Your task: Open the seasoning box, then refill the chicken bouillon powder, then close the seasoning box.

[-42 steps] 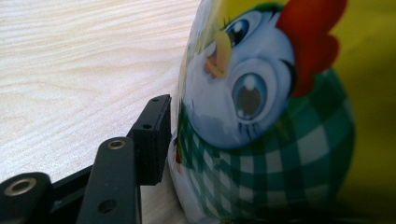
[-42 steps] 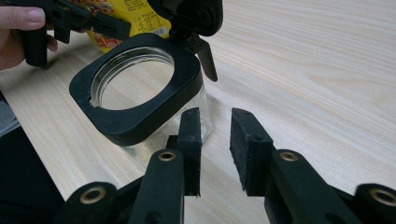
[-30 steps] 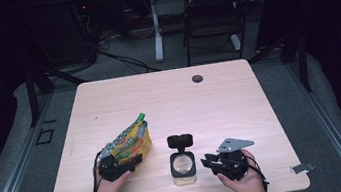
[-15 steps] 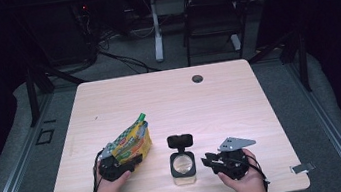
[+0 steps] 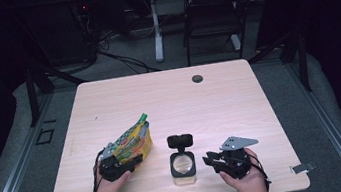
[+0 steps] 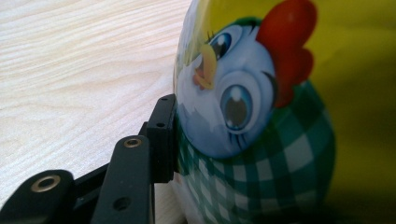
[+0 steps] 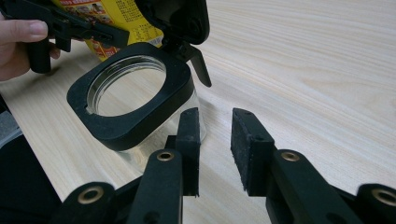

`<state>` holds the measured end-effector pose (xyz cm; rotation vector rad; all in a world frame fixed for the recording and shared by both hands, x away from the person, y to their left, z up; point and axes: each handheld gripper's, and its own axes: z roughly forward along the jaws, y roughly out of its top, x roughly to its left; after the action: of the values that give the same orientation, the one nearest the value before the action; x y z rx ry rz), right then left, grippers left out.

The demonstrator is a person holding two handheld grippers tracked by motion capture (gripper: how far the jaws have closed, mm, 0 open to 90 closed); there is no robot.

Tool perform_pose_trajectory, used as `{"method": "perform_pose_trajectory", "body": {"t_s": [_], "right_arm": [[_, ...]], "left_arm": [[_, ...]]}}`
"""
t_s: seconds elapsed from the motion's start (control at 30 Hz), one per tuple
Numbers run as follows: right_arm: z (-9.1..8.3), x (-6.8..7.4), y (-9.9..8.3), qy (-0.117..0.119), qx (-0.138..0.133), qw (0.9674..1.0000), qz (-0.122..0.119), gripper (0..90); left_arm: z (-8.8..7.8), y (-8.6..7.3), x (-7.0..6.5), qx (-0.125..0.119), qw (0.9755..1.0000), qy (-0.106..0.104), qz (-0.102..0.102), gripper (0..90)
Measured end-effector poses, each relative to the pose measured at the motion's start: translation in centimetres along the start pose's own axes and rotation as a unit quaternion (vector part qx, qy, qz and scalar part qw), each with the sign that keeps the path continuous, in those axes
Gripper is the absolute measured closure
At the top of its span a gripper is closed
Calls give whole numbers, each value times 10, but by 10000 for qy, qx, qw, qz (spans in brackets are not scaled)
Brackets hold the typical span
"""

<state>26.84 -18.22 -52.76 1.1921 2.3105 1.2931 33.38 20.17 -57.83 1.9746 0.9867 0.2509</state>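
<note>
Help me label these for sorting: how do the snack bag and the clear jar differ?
The snack bag is opaque, yellow-green with a cartoon chick; the clear jar is see-through with a black rim. The bag lies slanted on the table; the jar stands upright, lid flipped open. Both sit near the table's front edge.

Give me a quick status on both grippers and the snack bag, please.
Left hand-held gripper closing on the snack bag. Right hand-held gripper open beside the clear jar, lid flipped up. Nothing in the way.
</note>
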Motion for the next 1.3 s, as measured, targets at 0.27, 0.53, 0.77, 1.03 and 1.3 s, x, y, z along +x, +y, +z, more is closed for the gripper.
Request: {"method": "perform_pose_trajectory", "body": {"t_s": [0.27,0.53,0.77,1.03,1.3], "right_arm": [[-1,-1,0,-18,2,10000,13,728],[-2,-1,0,-20,-40,10000,0,727],[-3,-2,0,-34,-46,10000,-2,720],[-3,-3,1,-43,-70,10000,-16,698],[-3,-3,0,-102,-144,9998,-8,678]], "left_arm": [[-1,2,-2,45,10000,32,70,574],[-7,5,-5,15,9997,106,222,574],[-13,8,-8,-19,9991,196,377,574],[-23,12,-14,-33,9973,337,645,574],[-33,15,-16,-58,9952,433,872,574]]}}
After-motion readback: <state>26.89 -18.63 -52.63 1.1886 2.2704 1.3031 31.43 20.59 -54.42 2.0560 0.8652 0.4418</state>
